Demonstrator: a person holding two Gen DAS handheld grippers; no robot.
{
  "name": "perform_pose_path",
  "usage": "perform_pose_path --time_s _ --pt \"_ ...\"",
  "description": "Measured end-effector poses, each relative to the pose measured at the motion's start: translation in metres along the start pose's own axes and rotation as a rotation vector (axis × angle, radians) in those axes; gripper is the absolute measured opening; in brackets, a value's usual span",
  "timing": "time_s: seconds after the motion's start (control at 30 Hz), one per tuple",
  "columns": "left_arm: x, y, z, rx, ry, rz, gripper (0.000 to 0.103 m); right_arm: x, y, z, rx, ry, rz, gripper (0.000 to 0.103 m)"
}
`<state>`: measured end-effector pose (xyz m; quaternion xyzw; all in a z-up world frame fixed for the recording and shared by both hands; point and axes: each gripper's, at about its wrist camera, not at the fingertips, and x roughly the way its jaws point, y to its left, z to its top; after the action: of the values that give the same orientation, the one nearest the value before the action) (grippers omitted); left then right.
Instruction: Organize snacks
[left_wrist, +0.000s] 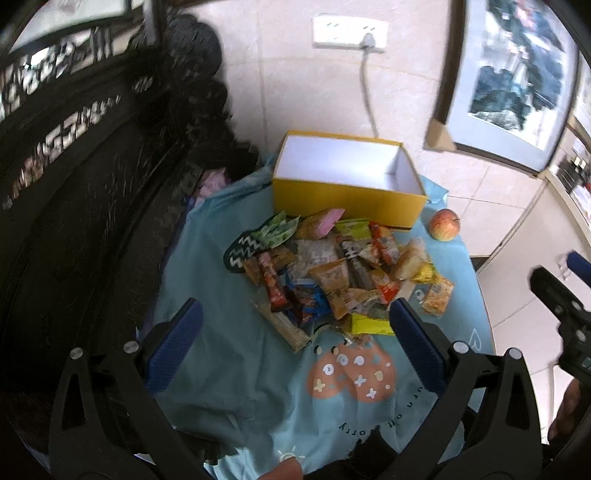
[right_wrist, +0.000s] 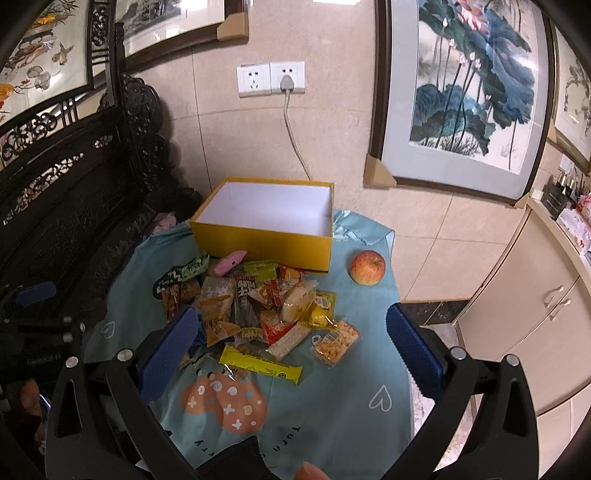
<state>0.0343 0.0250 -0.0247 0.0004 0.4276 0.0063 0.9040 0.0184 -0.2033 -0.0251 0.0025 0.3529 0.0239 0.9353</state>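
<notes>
A heap of wrapped snacks (left_wrist: 332, 269) (right_wrist: 255, 306) lies on a light blue cloth (left_wrist: 229, 354) (right_wrist: 332, 398) over a small table. Behind the heap stands a yellow box (left_wrist: 343, 194) (right_wrist: 258, 242), white inside and holding nothing. A yellow bar (right_wrist: 260, 363) (left_wrist: 371, 325) and a clear pack of crackers (right_wrist: 336, 341) (left_wrist: 437, 295) lie at the near edge of the heap. My left gripper (left_wrist: 295, 317) hovers open above the near side of the heap. My right gripper (right_wrist: 291, 325) is open too, held above the heap's right part.
A red-yellow apple (left_wrist: 445, 224) (right_wrist: 367, 266) sits on the cloth right of the box. A dark carved wooden bench (left_wrist: 74, 184) (right_wrist: 62, 206) stands at the left. A wall socket with a plugged cable (right_wrist: 286, 83) is behind. Beige cabinets (right_wrist: 524, 314) stand at the right.
</notes>
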Motion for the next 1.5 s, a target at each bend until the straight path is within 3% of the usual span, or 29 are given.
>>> perform_pose_path --time_s 0.13,0.23,0.37,0.5,0.6,0.7,0.83,1.13,1.43,1.47,1.5 --pt "0.045 0.028 -0.013 -0.103 0.102 -0.028 0.101 0.031 -0.009 -0.017 0.007 0.073 0.002 0.102" --pt "0.078 0.041 -0.033 -0.131 0.147 0.010 0.101 0.063 -0.016 -0.039 0.013 0.141 0.006 0.102" --pt "0.119 0.043 -0.061 -0.076 0.183 0.042 0.101 0.101 -0.023 -0.070 0.014 0.240 0.033 0.102" --pt "0.145 0.037 -0.073 -0.024 0.209 0.062 0.101 0.121 -0.028 -0.085 0.004 0.270 0.010 0.102" --pt "0.155 0.036 -0.068 -0.034 0.197 0.075 0.101 0.129 -0.035 -0.084 0.011 0.261 0.001 0.102" --pt "0.158 0.034 -0.057 -0.017 0.126 0.108 0.101 0.134 -0.043 -0.079 0.037 0.254 0.006 0.102" --pt "0.170 0.029 -0.038 -0.007 0.082 0.097 0.101 0.150 -0.038 -0.062 0.011 0.229 0.012 0.102" --pt "0.224 0.034 -0.021 -0.084 0.134 0.111 0.101 0.216 -0.007 -0.013 -0.047 0.213 0.021 0.095" --pt "0.262 0.025 -0.008 -0.086 0.133 0.147 0.101 0.263 -0.001 -0.010 -0.075 0.255 -0.055 0.094" --pt "0.266 0.025 -0.007 -0.084 0.128 0.147 0.101 0.266 0.000 -0.011 -0.079 0.262 -0.058 0.090" --pt "0.269 0.024 -0.006 -0.084 0.124 0.144 0.101 0.271 -0.001 -0.013 -0.082 0.279 -0.057 0.080"
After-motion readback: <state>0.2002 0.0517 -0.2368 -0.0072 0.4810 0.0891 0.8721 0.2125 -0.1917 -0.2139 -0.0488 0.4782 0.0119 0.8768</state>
